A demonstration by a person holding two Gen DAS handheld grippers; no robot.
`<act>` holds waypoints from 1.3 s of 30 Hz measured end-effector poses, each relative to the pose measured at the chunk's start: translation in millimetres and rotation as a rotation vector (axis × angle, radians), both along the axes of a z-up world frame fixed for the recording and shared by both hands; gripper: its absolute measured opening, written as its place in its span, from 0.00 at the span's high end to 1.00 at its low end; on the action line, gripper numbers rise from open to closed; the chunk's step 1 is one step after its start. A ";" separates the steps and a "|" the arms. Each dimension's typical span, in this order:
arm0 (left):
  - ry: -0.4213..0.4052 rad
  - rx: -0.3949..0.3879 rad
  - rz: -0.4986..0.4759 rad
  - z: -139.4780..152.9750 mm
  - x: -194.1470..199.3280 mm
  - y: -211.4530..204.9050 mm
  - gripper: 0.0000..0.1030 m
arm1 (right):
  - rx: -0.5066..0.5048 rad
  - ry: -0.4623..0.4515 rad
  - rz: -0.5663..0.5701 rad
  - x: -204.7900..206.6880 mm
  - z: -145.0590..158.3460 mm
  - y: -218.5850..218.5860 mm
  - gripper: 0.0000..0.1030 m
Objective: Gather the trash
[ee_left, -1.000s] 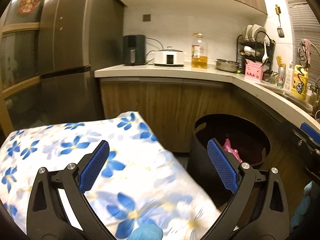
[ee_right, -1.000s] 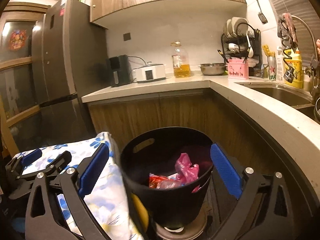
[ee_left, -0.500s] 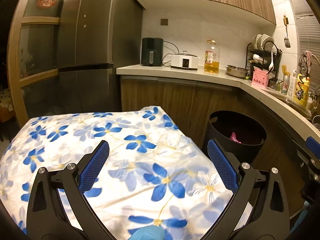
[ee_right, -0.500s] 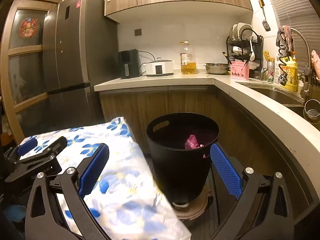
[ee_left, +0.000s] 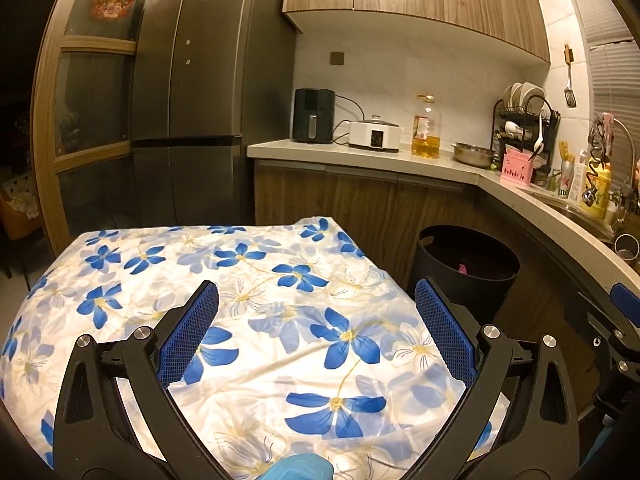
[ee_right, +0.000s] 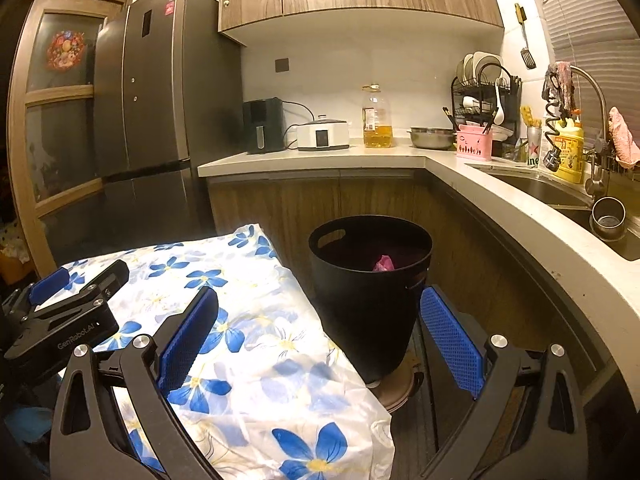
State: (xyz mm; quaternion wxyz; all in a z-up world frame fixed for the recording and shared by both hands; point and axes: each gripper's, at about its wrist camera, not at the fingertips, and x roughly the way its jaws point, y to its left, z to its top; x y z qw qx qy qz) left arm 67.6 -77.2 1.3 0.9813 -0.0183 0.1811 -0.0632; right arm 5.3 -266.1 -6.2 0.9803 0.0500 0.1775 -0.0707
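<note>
Both wrist views toward bin (ee_left: 466, 264), countertop (ee_right: 400, 158)

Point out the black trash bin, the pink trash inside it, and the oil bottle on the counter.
black trash bin (ee_right: 362, 312): right wrist view, front wall.
pink trash (ee_right: 383, 263): right wrist view, crumpled top.
oil bottle (ee_right: 377, 120): right wrist view, label area.

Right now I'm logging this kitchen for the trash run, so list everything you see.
trash bin: 1, black, on the floor beside the table
pink trash: 1, inside the bin
tablecloth: 1, white with blue flowers, on the table
fridge: 1, dark grey, left of the counter
air fryer: 1, black, on the counter
cooker: 1, white, on the counter
oil bottle: 1, yellow, on the counter
left gripper: open, empty
right gripper: open, empty
</note>
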 end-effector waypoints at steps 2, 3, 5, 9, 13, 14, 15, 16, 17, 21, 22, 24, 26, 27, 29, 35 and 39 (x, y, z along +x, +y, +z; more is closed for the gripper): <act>-0.005 -0.003 0.005 2.0 -5.4 2.8 0.06 | -0.004 -0.002 0.005 -2.6 1.5 3.5 0.06; -0.008 -0.006 0.006 3.1 -7.8 3.9 0.06 | -0.008 -0.005 0.007 -4.6 2.2 5.3 0.06; -0.011 -0.008 0.007 4.7 -11.5 5.7 0.06 | -0.012 -0.010 0.010 -7.7 3.3 7.1 0.06; -0.016 -0.005 0.006 6.9 -16.9 6.9 0.06 | -0.018 -0.016 0.014 -12.0 5.3 10.3 0.06; -0.015 -0.004 0.006 8.2 -20.1 8.5 0.06 | -0.016 -0.019 0.014 -14.2 6.8 12.5 0.06; -0.015 -0.005 0.005 7.9 -20.2 8.6 0.06 | -0.018 -0.019 0.014 -14.4 6.7 12.7 0.06; -0.013 -0.008 0.003 7.9 -20.8 9.2 0.06 | -0.019 -0.020 0.012 -14.4 7.1 12.7 0.06; -0.010 -0.009 0.002 7.7 -21.2 9.7 0.06 | -0.020 -0.020 0.011 -14.9 7.5 13.1 0.06; -0.009 -0.010 0.002 7.6 -21.4 10.1 0.06 | -0.020 -0.021 0.012 -15.4 8.4 13.8 0.06; -0.009 -0.009 0.005 6.5 -22.4 11.9 0.06 | -0.020 -0.019 0.011 -15.2 8.6 14.2 0.06; -0.009 -0.009 0.005 6.5 -22.4 11.9 0.06 | -0.019 -0.020 0.011 -15.1 8.2 14.0 0.06; -0.009 -0.009 0.004 6.3 -22.2 12.0 0.06 | -0.019 -0.019 0.008 -14.8 9.5 15.1 0.06; -0.006 -0.008 0.004 6.1 -22.1 12.1 0.06 | -0.018 -0.018 0.007 -14.9 10.6 15.6 0.06; -0.006 -0.007 0.003 6.2 -22.3 12.1 0.06 | -0.019 -0.018 0.006 -14.5 10.1 15.3 0.06; -0.002 -0.005 0.003 6.0 -21.9 12.5 0.06 | -0.019 -0.017 0.005 -14.2 11.6 15.6 0.06; -0.003 0.000 -0.001 7.1 -20.8 9.2 0.06 | -0.017 -0.018 0.004 -13.6 13.3 14.8 0.06; -0.002 0.001 0.000 7.1 -21.1 9.5 0.06 | -0.018 -0.018 0.008 -12.4 13.4 14.5 0.06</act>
